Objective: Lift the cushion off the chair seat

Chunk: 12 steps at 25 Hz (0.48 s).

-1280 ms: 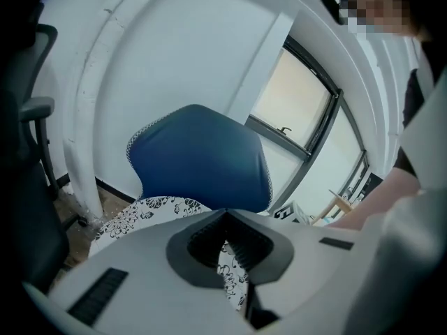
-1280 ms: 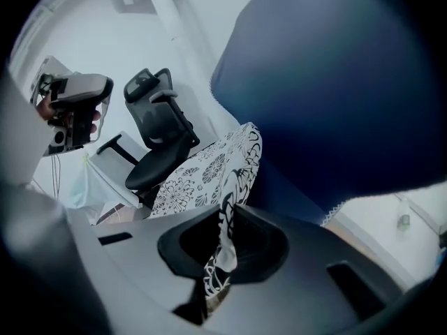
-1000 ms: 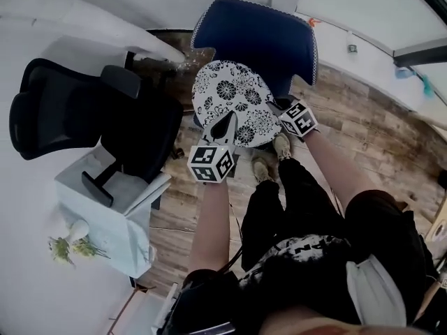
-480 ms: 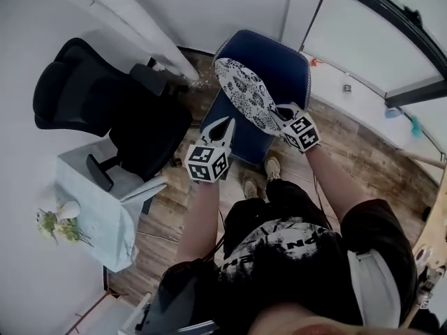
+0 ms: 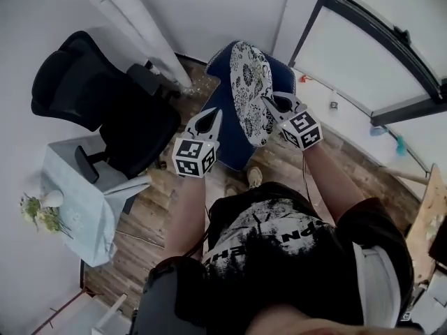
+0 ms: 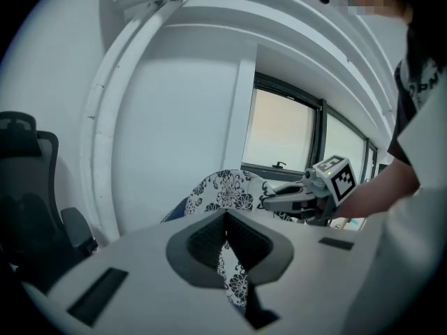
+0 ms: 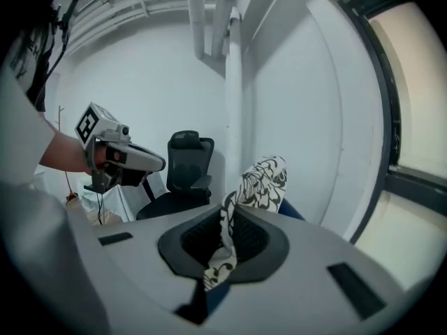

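Cushion raised higher, tilted upright, off chair

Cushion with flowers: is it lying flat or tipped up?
Tipped up on edge. In the head view the cushion stands nearly upright over the chair, pinched by the left gripper and right gripper.

My head camera looked steeply down; each gripper camera sat close behind its jaws, all sharing the cushion.

blue chair partly behind cushion, office chair cut off
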### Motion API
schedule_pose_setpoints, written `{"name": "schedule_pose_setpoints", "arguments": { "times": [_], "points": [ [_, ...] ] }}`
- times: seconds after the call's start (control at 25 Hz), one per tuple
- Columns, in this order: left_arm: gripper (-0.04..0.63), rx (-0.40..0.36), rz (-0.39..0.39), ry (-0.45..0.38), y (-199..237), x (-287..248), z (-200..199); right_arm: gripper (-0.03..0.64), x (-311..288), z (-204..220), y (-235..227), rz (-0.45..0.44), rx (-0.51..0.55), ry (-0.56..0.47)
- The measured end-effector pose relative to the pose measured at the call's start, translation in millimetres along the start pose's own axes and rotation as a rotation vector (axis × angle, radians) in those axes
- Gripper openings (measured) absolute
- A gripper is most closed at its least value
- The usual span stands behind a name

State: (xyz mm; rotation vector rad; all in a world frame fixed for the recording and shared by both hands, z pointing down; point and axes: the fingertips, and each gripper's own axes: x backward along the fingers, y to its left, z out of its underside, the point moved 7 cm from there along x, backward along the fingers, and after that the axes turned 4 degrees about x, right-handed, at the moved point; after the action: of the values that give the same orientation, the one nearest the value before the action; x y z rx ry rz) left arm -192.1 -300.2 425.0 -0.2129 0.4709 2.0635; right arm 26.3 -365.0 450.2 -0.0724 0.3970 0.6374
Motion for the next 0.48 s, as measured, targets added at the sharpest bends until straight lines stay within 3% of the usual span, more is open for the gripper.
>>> {"name": "schedule_pose_setpoints", "arguments": {
  "times": [0.16,0.48],
  "points": [
    [0.012,-0.052,-0.034,-0.044,-7.2,2.0,-18.0,0.029,19.0,-30.0,-8.9,-0.017,0.088,-0.092],
    [0.012,-0.074,-0.080,-0.097,-5.1,15.9,-45.8,0.029,40.1,-75.0,-18.1,-0.054,0.090,-0.209]
  ]
}}
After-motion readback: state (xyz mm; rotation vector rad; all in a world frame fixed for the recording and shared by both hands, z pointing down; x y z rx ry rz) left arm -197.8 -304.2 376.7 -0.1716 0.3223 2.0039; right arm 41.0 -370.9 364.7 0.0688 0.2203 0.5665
